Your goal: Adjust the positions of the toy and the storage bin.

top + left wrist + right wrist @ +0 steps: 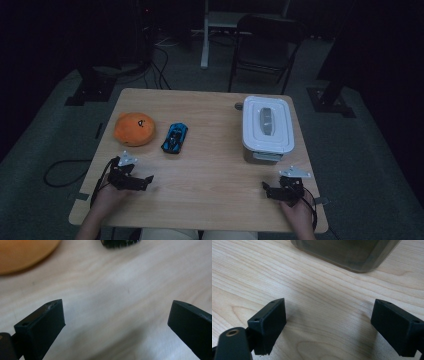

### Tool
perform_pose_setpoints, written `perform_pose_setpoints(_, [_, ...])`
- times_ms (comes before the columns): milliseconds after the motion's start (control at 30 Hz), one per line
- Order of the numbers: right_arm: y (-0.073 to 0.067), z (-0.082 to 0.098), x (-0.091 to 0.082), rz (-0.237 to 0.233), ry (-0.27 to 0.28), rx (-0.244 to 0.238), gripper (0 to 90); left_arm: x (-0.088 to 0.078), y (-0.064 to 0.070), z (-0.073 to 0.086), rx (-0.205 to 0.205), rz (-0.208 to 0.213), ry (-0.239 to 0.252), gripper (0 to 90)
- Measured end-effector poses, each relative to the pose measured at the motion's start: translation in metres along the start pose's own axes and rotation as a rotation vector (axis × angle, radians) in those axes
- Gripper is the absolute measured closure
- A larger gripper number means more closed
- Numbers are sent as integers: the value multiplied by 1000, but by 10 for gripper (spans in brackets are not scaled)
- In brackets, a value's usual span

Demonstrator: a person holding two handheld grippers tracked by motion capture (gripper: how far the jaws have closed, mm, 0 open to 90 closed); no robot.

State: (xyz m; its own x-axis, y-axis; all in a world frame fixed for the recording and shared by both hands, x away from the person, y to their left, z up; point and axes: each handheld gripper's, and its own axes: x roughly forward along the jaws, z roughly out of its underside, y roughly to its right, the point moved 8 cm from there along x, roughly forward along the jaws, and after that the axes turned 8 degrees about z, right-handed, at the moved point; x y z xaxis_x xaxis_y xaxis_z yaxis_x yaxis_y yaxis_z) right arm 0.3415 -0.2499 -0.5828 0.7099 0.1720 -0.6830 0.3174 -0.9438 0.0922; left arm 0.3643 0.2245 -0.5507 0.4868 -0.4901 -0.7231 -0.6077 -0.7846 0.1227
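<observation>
An orange plush toy [134, 128] lies at the table's left, with a small blue toy car [175, 138] just to its right. A grey box with a white lid [266, 127] stands at the right. My left gripper [131, 176] rests low near the front left, held by a hand, jaws wide apart over bare wood [117, 315]; the orange plush toy [22, 252] and the car's dark edge [120, 242] lie beyond it. My right gripper [282, 189] sits near the front right, open [328, 322], with the box's wall [347, 252] ahead.
The wooden table [210, 175] has bare room in its middle and front. A small round grey object [239, 106] sits beside the box's far left corner. Behind the table stand a dark folding chair [265, 45] and cables on the floor.
</observation>
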Motion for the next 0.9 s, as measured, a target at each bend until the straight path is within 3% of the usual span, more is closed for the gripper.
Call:
perform_pose_setpoints(367, [0, 0, 0, 0, 0, 1, 124, 22, 14, -41, 17, -13, 4, 14])
perform_pose_setpoints(700, [0, 0, 0, 0, 0, 0, 124, 49, 15, -76, 15, -33, -11, 15])
perform_pose_setpoints(900, [0, 0, 0, 1, 0, 1, 124, 65, 13, -97, -10, -59, -14, 14])
